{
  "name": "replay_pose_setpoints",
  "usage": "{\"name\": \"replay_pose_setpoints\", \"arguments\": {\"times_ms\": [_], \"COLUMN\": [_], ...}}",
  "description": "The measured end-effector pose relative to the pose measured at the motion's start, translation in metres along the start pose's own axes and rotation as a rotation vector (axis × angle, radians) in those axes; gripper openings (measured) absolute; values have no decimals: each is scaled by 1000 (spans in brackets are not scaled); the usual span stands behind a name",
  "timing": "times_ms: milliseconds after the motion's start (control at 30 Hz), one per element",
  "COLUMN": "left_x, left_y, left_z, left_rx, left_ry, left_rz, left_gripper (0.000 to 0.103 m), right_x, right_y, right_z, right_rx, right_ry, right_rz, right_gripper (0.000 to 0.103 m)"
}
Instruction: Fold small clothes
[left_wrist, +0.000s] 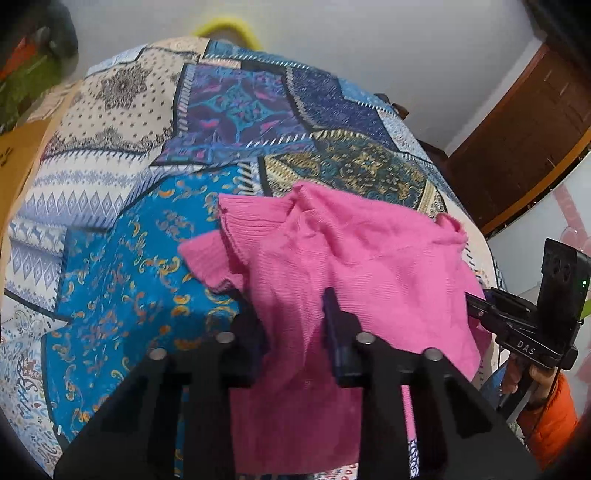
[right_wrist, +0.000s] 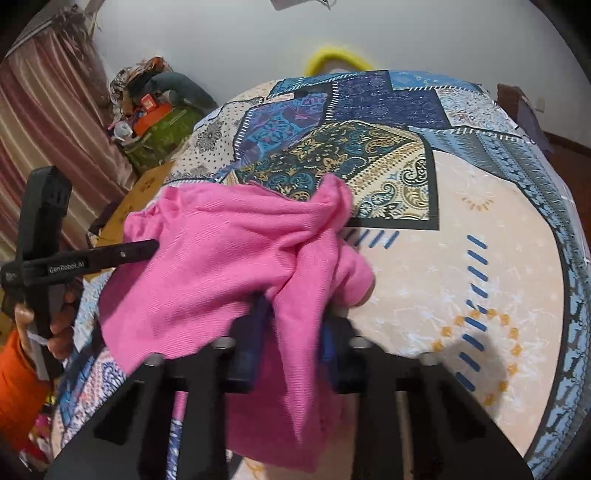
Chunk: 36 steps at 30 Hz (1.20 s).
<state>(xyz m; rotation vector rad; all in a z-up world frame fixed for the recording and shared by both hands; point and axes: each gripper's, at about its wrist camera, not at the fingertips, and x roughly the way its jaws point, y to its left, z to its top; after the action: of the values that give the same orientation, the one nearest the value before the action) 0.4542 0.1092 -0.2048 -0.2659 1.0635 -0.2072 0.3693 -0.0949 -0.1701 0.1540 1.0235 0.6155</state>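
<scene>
A small pink knit garment (left_wrist: 347, 258) lies bunched on a patchwork bedspread (left_wrist: 122, 258). My left gripper (left_wrist: 291, 321) is shut on its near edge, with pink cloth draped between and over the fingers. In the right wrist view my right gripper (right_wrist: 295, 325) is shut on another part of the pink garment (right_wrist: 221, 258), which hangs over the jaws. The right gripper also shows in the left wrist view (left_wrist: 480, 306), its tip buried in the cloth. The left gripper shows in the right wrist view (right_wrist: 147, 247), its tip touching the cloth's left side.
The bedspread (right_wrist: 461, 258) stretches far and right of the garment. A cluttered pile with a green box (right_wrist: 162, 125) stands beside the bed at the left. A brown wooden door (left_wrist: 524, 122) is at the right. A yellow object (right_wrist: 336, 55) sits behind the bed.
</scene>
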Motion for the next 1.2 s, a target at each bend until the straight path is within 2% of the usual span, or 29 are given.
{"name": "replay_pose_setpoints", "arguments": {"times_ms": [167, 300, 467, 667, 800, 1000, 1200], "left_x": [-34, -79, -150, -203, -201, -159, -120], "left_y": [-11, -18, -28, -16, 8, 50, 76], "left_z": [-5, -11, -27, -58, -79, -108, -120], "left_rx": [28, 28, 44, 20, -27, -101, -148], "left_ry": [-49, -101, -191, -220, -169, -65, -26], "left_rz": [5, -14, -1, 26, 40, 56, 51], "left_gripper": [19, 17, 17, 17, 17, 17, 21], "right_x": [-23, -56, -96, -122, -107, -56, -30], "right_y": [14, 30, 64, 107, 124, 126, 109], "right_z": [3, 6, 5, -8, -27, -52, -54], "right_rx": [-33, -51, -87, -118, -117, -104, -55], "right_ry": [-49, -100, -161, -175, -119, 0, 33], "right_rz": [-16, 11, 46, 112, 148, 151, 147], "right_gripper": [13, 13, 13, 13, 13, 13, 17]}}
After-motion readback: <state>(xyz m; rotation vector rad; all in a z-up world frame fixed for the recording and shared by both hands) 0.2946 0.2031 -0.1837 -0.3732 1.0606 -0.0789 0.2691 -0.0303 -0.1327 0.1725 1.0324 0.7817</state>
